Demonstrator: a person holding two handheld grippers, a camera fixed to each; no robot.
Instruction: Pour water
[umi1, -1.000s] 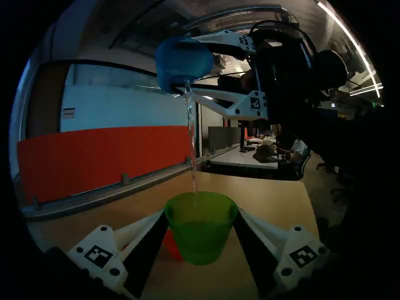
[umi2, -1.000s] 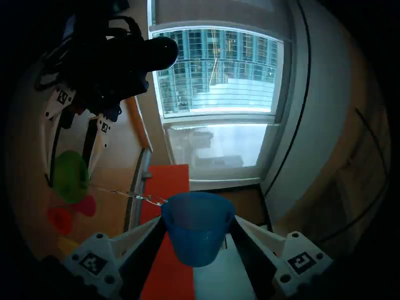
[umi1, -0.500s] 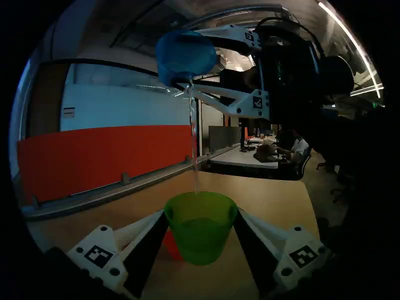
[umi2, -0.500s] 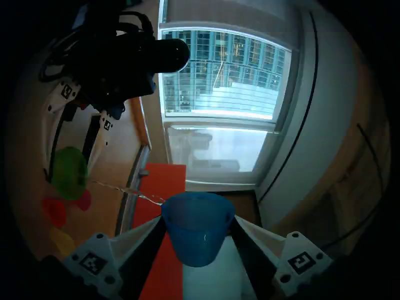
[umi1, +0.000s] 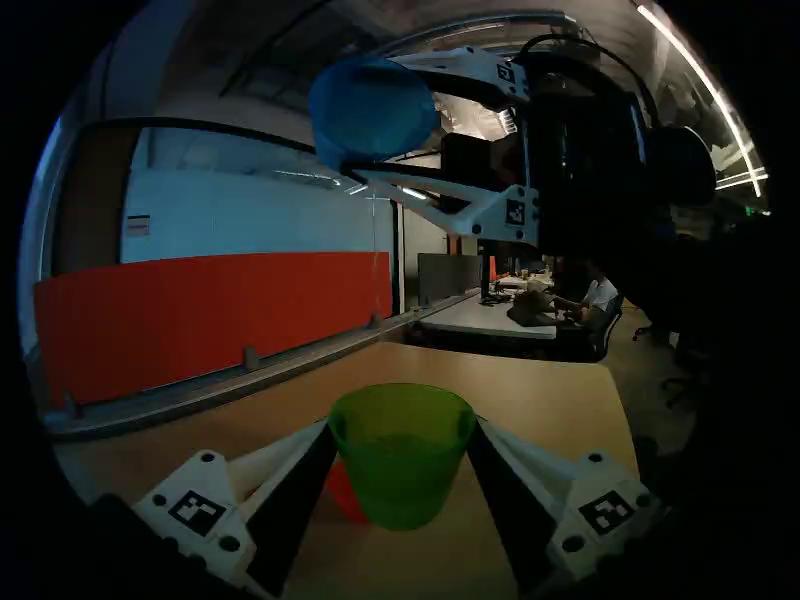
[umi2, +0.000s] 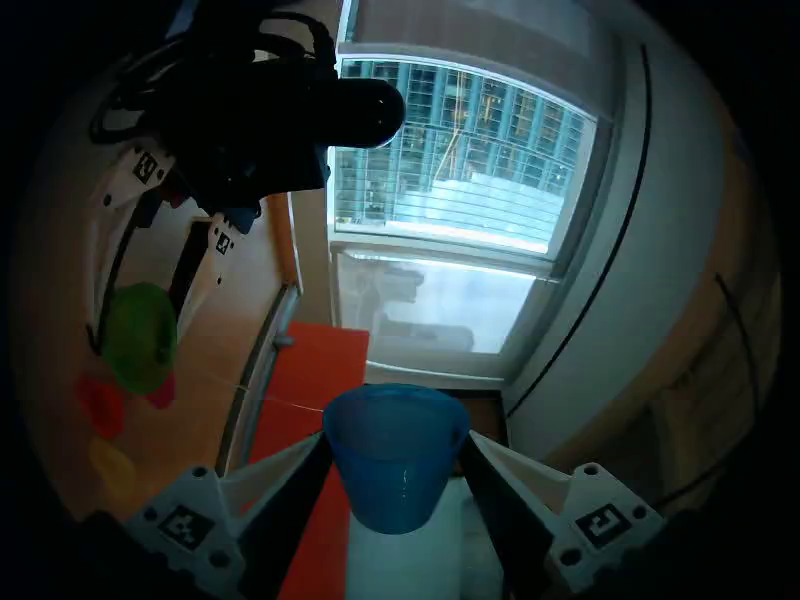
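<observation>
The left gripper (umi1: 400, 470) is closed on a green cup (umi1: 402, 455), one finger pressed to each side of its wall, and holds it upright with the mouth open to the ceiling so that it can take what falls from above. The cup sits low over the pale wooden worktop (umi1: 530, 390); whether its base touches the surface I cannot tell. The right gripper (umi2: 397, 470) clamps a blue cup (umi2: 397, 455) the same way, both fingers tight on its sides. In the left gripper view this blue cup hangs high above the green one, tipped over onto its side so its rim points down and outward, which is the posture for emptying it. Only a hair-thin thread of water (umi2: 290, 400) runs from the blue rim towards the green cup in the right gripper view, so the pour seems to be at its tail end, with the blue cup nearly drained. The height between the two cups is generous, which makes aim matter: the green mouth is kept directly beneath the lip. A red cup (umi1: 343, 490) stands just behind the green one, touching or nearly so, and a yellow one (umi2: 110, 465) lies near it on the worktop, both out of the stream. The likely next step, as I judge it, is to right the blue cup and set it down.
</observation>
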